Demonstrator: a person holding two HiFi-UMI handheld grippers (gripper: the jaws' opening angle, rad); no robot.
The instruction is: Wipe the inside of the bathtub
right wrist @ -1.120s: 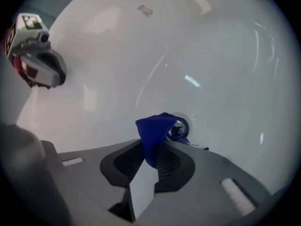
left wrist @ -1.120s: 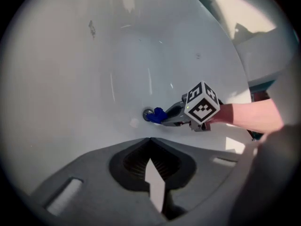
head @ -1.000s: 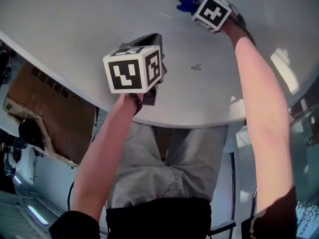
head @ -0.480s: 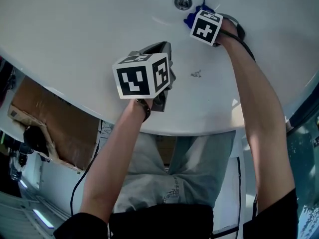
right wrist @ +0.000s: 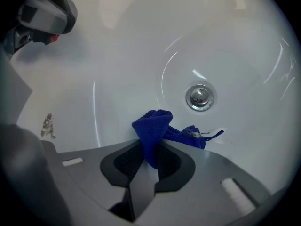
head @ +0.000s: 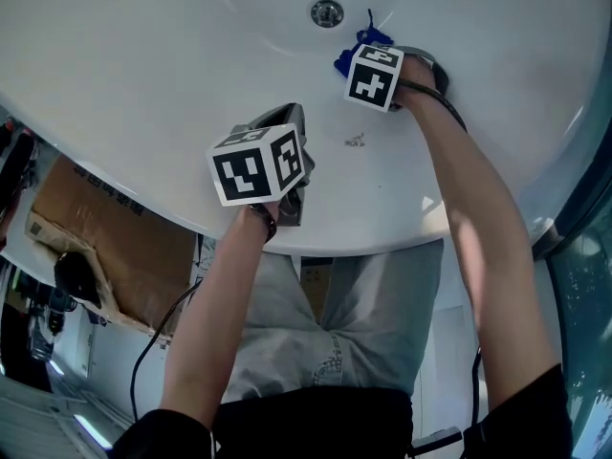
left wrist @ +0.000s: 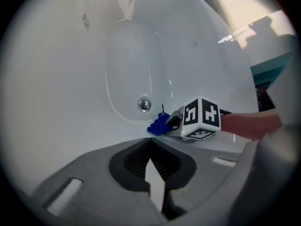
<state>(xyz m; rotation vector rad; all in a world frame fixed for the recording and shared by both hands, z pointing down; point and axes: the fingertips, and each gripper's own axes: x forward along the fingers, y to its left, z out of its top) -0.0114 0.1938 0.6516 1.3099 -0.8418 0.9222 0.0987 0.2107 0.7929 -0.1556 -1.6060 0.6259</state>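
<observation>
The right gripper (right wrist: 149, 147) clamps the cloth (right wrist: 153, 128), bunched at its tips on the tub (right wrist: 117, 55) floor. The drain (right wrist: 200, 97) lies just ahead-right. The left gripper (left wrist: 151, 147), closed and empty, hangs behind.

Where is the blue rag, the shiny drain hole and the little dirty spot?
blue rag (right wrist: 151, 126): right gripper view, on its raised fold.
drain (right wrist: 200, 97): right gripper view, on the metal centre.
dirty spot (right wrist: 47, 124): right gripper view, on the middle of the mark.
</observation>
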